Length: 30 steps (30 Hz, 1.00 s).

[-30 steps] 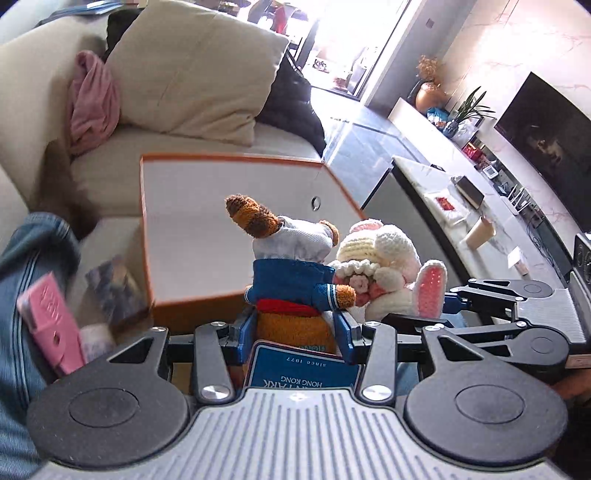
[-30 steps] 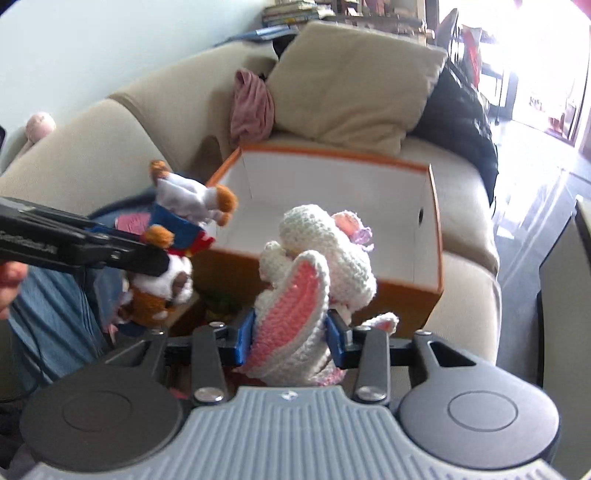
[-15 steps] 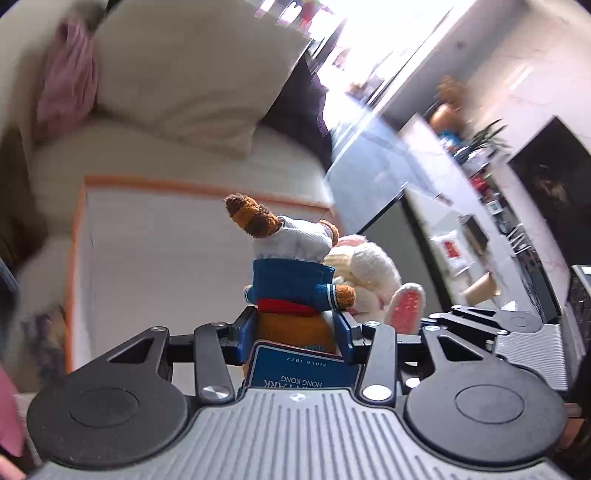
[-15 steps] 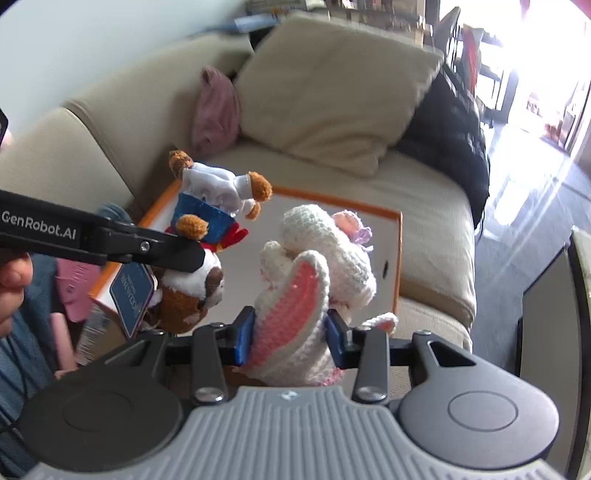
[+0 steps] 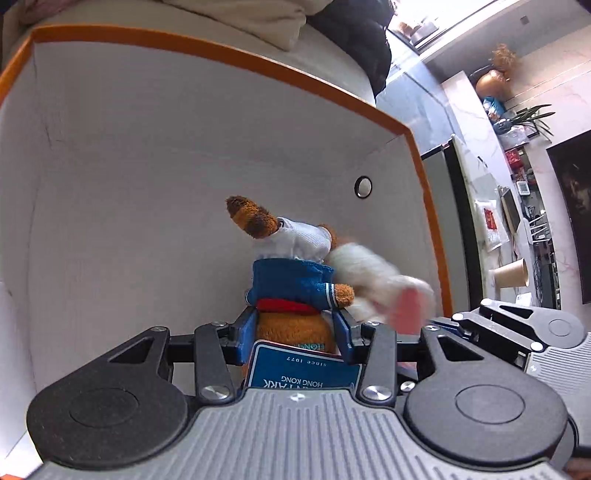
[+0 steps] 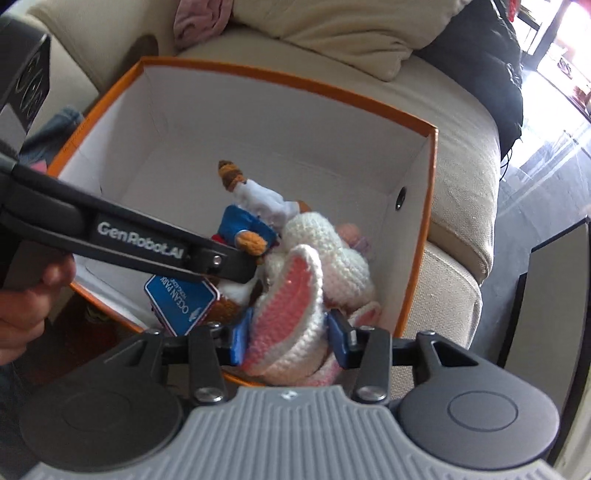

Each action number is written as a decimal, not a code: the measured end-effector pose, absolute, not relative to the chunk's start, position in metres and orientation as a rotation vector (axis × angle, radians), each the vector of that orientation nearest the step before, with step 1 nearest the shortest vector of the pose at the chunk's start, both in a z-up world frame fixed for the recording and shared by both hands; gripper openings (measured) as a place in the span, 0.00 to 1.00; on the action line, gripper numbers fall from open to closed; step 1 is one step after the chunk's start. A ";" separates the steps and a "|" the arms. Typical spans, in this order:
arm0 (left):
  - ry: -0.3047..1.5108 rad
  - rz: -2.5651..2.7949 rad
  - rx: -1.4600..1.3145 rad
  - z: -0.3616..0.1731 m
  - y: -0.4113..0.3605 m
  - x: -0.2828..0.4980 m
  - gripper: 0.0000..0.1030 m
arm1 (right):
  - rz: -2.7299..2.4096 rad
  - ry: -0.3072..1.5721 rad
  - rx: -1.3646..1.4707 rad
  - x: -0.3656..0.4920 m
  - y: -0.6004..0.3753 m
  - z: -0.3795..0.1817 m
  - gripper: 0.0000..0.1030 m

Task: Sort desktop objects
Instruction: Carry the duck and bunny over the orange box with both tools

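Orange-rimmed box now sits under both toys; left hand-held gripper clamps the bear, while the right hand-held gripper is opening around the bunny, starting its drop.

The box sits on the sofa, a cushion behind it. Inside the box, the plush dog hangs left of the knitted rabbit, touching it.

Box interior mostly bare, far half free. Near right corner crowded: plush fox and crochet rabbit touching, left claw arm crossing near rim.
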<state>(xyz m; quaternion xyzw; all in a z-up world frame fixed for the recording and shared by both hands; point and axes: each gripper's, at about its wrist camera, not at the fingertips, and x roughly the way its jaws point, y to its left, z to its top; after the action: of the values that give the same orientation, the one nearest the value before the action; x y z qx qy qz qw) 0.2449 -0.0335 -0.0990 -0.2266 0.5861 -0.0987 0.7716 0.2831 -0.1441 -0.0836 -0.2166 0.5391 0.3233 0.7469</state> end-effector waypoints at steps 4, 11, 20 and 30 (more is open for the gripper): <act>1.298 -0.209 -0.492 -0.101 -0.038 0.249 0.49 | 0.715 1.149 -0.541 0.282 -0.136 -0.078 0.53; 1.360 -0.168 -0.487 -0.116 -0.039 0.255 0.50 | 0.744 1.168 -0.574 0.282 -0.139 -0.081 0.34; 1.339 -0.173 -0.478 -0.110 -0.034 0.252 0.54 | 0.730 1.270 -0.475 0.304 -0.153 -0.103 0.30; 1.250 -0.165 -0.377 -0.069 -0.034 0.234 0.56 | 0.713 1.113 -0.445 0.281 -0.167 -0.065 0.32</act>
<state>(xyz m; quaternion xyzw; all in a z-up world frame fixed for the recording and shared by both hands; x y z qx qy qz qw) 0.2338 -0.0342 -0.0691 -0.1754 0.5808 -0.0766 0.7912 0.2807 -0.1671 -0.0648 -0.2048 0.5126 0.3283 0.7665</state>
